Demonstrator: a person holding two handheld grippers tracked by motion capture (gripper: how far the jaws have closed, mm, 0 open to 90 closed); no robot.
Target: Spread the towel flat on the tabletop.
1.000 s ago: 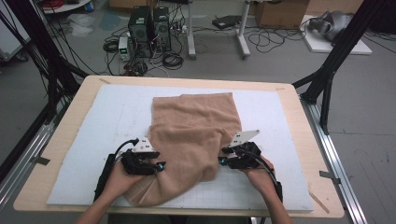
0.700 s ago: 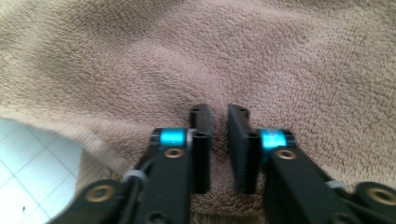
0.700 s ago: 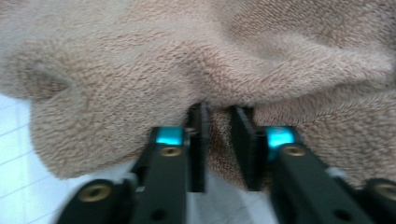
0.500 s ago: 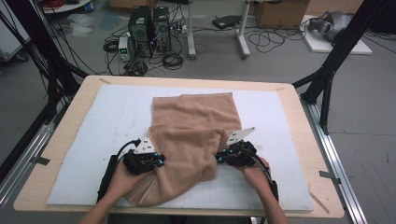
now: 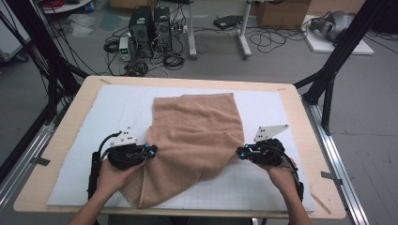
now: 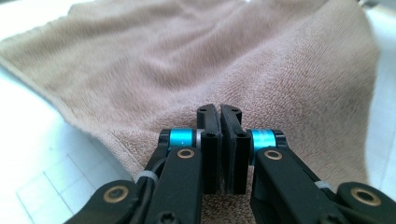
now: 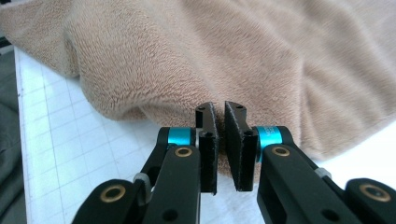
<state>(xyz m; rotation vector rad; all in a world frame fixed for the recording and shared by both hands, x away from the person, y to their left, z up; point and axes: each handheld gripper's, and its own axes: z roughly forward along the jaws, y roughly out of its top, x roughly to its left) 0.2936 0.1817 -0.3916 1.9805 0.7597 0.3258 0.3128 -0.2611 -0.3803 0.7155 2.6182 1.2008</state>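
A tan terry towel (image 5: 197, 136) lies rumpled on the white gridded mat (image 5: 103, 112), one corner trailing toward the near edge. My left gripper (image 5: 151, 151) is shut on the towel's left edge, and the cloth rises a little at the pinch. In the left gripper view the jaws (image 6: 219, 112) meet with towel (image 6: 187, 60) pile squeezed between them. My right gripper (image 5: 239, 153) is shut on the towel's right edge. In the right gripper view its jaws (image 7: 219, 109) clamp a fold of the towel (image 7: 243, 51) above the mat (image 7: 56, 121).
The mat covers most of a wooden table (image 5: 61, 140) with metal rails along both sides. Black frame struts (image 5: 328, 79) stand at the far corners. Beyond the table, computers (image 5: 150, 28) and cables sit on the floor.
Both grippers have closed on the towel's side edges and risen slightly. The right one has drawn out to the right, so the near part of the towel is spread wider.
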